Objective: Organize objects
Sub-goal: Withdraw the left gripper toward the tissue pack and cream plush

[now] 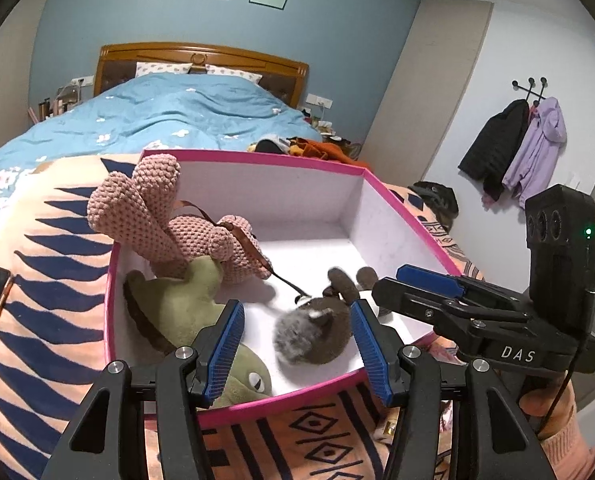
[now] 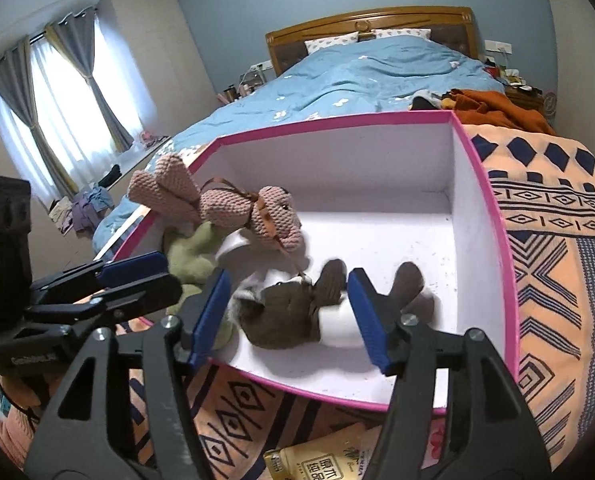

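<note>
1. The left gripper [image 1: 297, 348] hung over the near edge of the pink box [image 1: 257, 156], its blue fingers [image 1: 227, 344] spread wide and holding nothing; the grey-brown plush [image 1: 313, 332] lay on the box floor between them.
2. The right gripper [image 2: 293, 316] hovered over the same near edge, fingers [image 2: 367, 316] also wide and empty, the grey-brown plush [image 2: 285, 312] framed between them.
3. Left in the box, the green plush [image 1: 177, 304] leaned against the left wall, the pink crocheted toy [image 1: 169, 220] draped over it and over the rim.
4. The box sat on an orange patterned blanket [image 2: 557, 240], with the blue bed [image 2: 357, 72] far behind.
5. Near the right gripper, a tan packet [image 2: 317, 460] lay on the blanket.
</note>
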Demonstrator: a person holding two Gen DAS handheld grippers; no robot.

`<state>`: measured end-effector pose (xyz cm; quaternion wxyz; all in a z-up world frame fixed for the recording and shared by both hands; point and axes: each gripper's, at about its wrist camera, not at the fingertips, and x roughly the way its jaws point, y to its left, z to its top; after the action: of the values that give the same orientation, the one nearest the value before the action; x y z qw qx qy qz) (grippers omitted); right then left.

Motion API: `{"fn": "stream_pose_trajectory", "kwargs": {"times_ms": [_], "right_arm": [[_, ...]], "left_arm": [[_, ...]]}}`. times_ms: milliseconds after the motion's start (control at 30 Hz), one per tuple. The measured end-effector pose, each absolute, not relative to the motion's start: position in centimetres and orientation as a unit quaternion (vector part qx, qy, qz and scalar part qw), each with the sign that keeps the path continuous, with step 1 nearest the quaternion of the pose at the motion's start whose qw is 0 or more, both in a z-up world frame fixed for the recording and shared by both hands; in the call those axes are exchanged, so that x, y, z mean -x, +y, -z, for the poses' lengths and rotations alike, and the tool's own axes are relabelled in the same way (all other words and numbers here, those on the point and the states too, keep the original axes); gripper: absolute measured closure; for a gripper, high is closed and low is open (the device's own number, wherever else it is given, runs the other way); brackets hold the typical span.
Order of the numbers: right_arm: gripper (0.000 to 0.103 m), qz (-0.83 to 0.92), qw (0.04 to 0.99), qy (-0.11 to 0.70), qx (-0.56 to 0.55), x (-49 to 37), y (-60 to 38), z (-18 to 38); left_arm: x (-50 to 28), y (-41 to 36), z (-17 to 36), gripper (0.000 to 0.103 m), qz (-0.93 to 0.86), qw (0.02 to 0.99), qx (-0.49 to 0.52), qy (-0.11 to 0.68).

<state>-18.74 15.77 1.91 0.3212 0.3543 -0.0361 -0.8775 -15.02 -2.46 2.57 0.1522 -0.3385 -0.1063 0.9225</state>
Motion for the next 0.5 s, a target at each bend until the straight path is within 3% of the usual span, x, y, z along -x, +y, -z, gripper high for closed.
{"fn": "stream_pose_trajectory", "kwargs": {"times_ms": [267, 400, 500], "right_arm": [[0.038, 0.890, 0.313, -0.037, -0.330, 17.1, 17.1, -2.5], [0.028, 0.898, 0.311, -0.033, -0.310, 15.4, 17.6, -3.0], [0.028, 0.903, 0.311, -0.027, -0.295, 14.2, 18.1, -3.4]], "left_arm": [[14.0, -1.7, -2.7, 0.043, -0.928, 0.167, 0.320, -0.093], [13.2, -1.2, -3.0, 0.038, -0.932, 0.176, 0.307, -0.084], [12.4, -0.7, -3.4, 0.035, -0.935, 0.188, 0.292, -0.075]]}}
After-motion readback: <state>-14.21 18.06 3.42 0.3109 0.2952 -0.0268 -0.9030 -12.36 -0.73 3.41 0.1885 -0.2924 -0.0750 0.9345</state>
